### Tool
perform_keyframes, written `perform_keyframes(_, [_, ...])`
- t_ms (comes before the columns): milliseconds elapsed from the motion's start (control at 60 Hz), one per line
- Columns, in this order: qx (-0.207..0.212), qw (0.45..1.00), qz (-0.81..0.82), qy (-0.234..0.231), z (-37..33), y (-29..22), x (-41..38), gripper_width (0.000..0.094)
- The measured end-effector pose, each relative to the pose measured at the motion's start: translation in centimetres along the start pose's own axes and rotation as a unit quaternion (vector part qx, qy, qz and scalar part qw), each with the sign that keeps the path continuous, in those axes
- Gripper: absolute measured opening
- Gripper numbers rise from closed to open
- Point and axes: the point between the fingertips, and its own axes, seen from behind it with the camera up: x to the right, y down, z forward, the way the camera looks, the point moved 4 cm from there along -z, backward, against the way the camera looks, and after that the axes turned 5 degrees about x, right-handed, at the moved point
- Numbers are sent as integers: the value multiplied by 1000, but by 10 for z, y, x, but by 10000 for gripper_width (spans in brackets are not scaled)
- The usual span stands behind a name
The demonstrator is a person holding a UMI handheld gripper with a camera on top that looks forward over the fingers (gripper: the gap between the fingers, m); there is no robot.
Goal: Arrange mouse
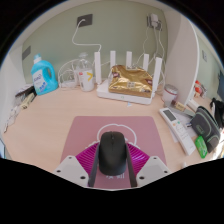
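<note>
A pale wooden desk (60,125) stood against a light green wall (115,25) that carried a socket (84,19) and a plug with its cable (153,20). Along the far edge of the desk, well beyond the tool, stood a blue detergent bottle (43,75), a white router with upright antennas (128,85) bearing a crinkled golden packet (129,77), and a small jar (171,95). To the right of the tool lay a white remote-like object (176,125) and a dark device (204,120); what these were could not be told for certain.

A pink mouse mat (115,130) lay just ahead of the fingers, its near edge running under them. The black mouse (113,150) sat at the near end of this mat, between the two fingers. Its long axis ran straight away from the tool, in line with the fingers, its tail end nearest the camera.

The gripper (113,172) stood moderately spread, its magenta pads (88,158) flanking the mouse on either side. The pads lay close against the flanks of the mouse, but whether both pressed on it or a narrow gap remained could not be told.

Judged from this layout, the mouse was centred between the fingers and squared to them, so a straight closing of the fingers across its short axis would suffice. The mat offered free room ahead for a forward placement.
</note>
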Motion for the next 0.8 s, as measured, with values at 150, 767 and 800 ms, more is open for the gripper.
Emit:
perform_keyframes(150, [7,1000,-13,10,-23,-8,3,828])
perform_keyframes(767, [67,996,-35,56,-257,-3,-16,852])
perform_keyframes(800, [68,995,-35,57,-265,0,-17,853])
